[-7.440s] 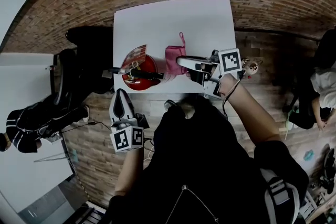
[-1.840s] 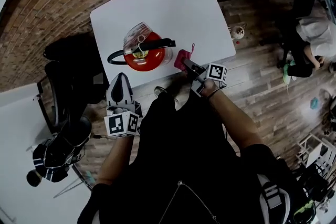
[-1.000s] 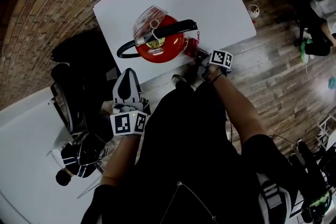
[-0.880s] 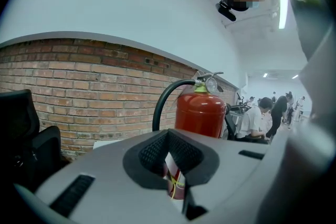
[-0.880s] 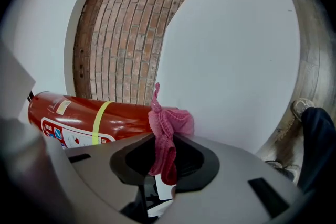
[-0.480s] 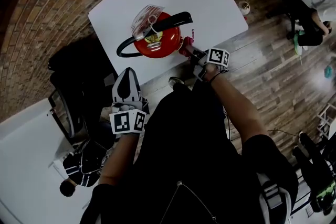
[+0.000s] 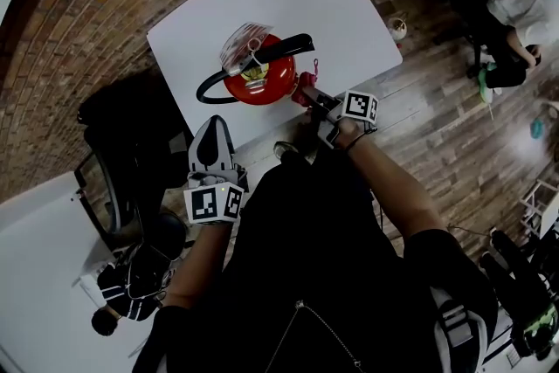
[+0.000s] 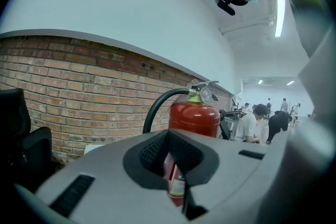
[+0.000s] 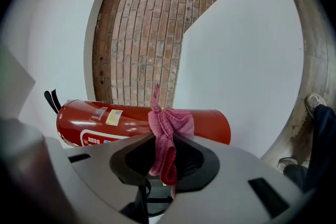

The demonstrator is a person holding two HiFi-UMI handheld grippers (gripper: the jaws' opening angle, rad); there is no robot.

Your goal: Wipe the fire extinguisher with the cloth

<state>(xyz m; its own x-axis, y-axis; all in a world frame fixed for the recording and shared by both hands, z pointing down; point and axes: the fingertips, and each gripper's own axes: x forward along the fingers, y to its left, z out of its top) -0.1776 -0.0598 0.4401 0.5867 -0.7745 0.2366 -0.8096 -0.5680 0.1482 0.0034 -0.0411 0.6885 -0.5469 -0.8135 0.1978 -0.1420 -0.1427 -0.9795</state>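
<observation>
Head view, fire extinguisher (image 7: 258, 81): red, upright on the white table (image 7: 341, 4), with a black handle and hose on top and a tag at the neck. The tag's print is too small to read.
Head view, right gripper (image 7: 311, 95): at the cylinder's side, with the pink cloth (image 7: 305, 86) against the red body.
Head view, left gripper (image 7: 210, 135): off the table's near edge, apart from the extinguisher.
Left gripper view, left gripper (image 8: 181, 186): jaws together, nothing between them. The fire extinguisher (image 8: 194, 118) stands beyond, and its lower label is blurred.
Right gripper view, right gripper (image 9: 163, 152): jaws clamped on the cloth (image 9: 167, 126).
Right gripper view, fire extinguisher (image 9: 105, 120): white lettering and a yellow sticker, neither legible.
</observation>
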